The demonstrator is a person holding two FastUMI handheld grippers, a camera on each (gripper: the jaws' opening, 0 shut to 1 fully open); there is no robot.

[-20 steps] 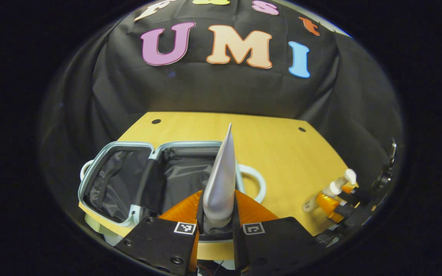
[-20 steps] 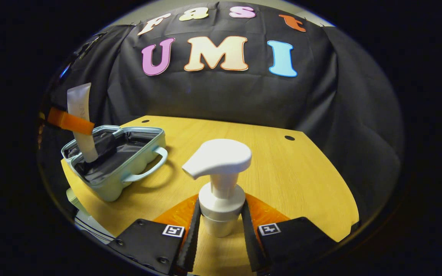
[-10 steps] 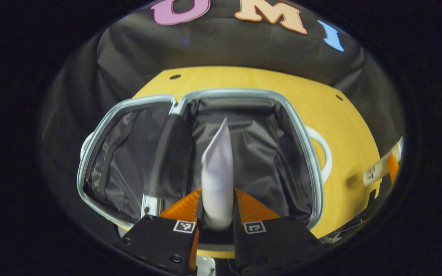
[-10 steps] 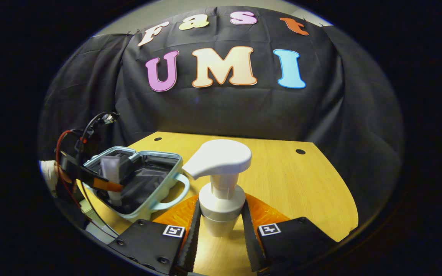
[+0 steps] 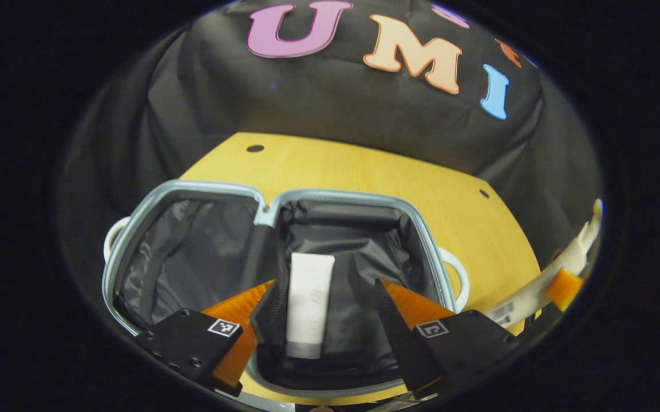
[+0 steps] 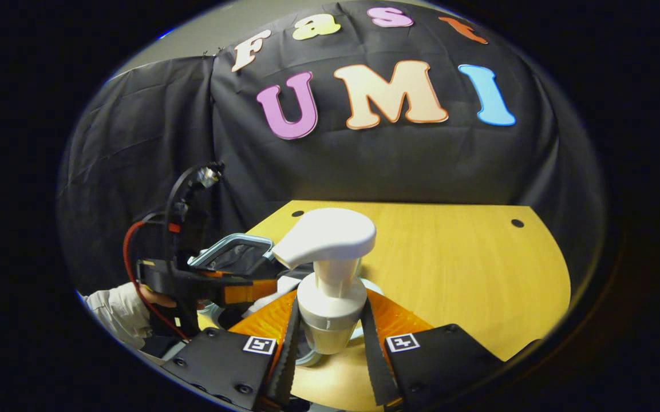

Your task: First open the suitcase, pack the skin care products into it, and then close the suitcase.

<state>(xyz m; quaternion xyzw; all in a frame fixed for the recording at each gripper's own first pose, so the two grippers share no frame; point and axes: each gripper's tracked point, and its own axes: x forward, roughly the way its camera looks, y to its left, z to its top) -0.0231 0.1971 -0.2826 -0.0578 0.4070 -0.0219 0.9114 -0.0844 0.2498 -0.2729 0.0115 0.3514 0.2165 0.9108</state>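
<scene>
Suitcase holds tube under spread left gripper; right gripper clamps pump bottle.

A staged recording booth, not a home: black cloth wall drapes the upper frame behind a bare wooden tabletop with drilled holes.
</scene>
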